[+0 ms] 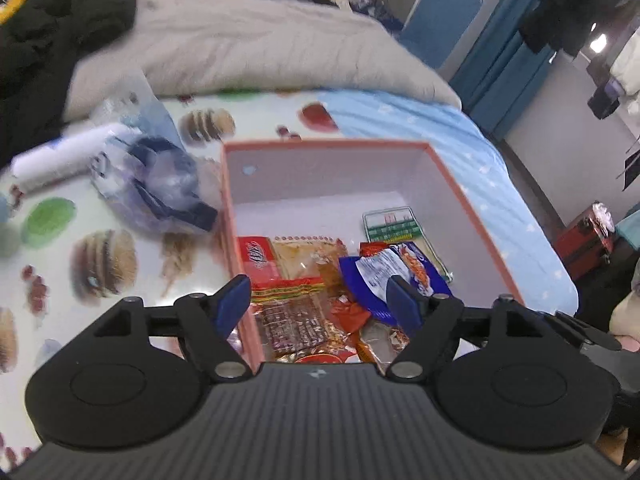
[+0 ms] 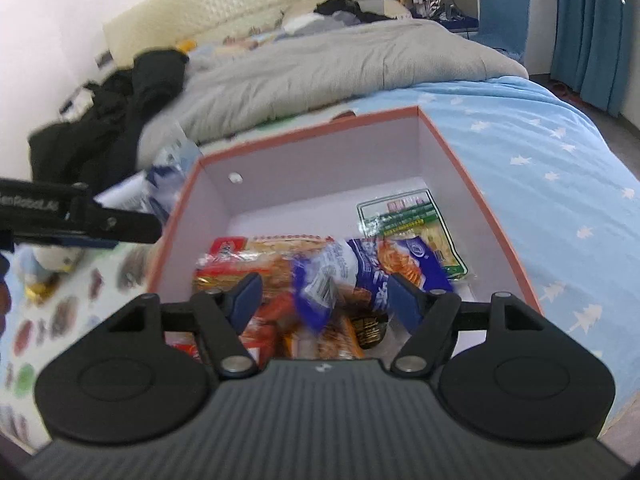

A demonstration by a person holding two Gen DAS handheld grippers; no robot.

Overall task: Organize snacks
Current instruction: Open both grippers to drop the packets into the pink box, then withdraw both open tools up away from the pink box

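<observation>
Two pairs of tongs, left gripper (image 1: 318,300) and right gripper (image 2: 322,298), poised over an orange-rimmed box (image 1: 472,200) on the bed, jaws spread wide, nothing held. Inside the box: snack packets heaped at its near end (purple packet (image 2: 360,268) on top), a green-labelled packet (image 2: 412,224) toward its far right corner. Risk: a loose purple packet sliding off the heap, or a clear bag (image 1: 160,184) just left of the box getting overlooked.

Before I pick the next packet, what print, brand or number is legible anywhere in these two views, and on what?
"...en RobotLAB", cut off at the frame edge: white lettering on the left gripper, seen from the right wrist.
Red snack packet: white script, too blurred to read.
Blue snack packet: label blurred.
Green-striped packet: print too small.
Brown packet: text unreadable.
No other text in the salmon-rimmed box.
</observation>
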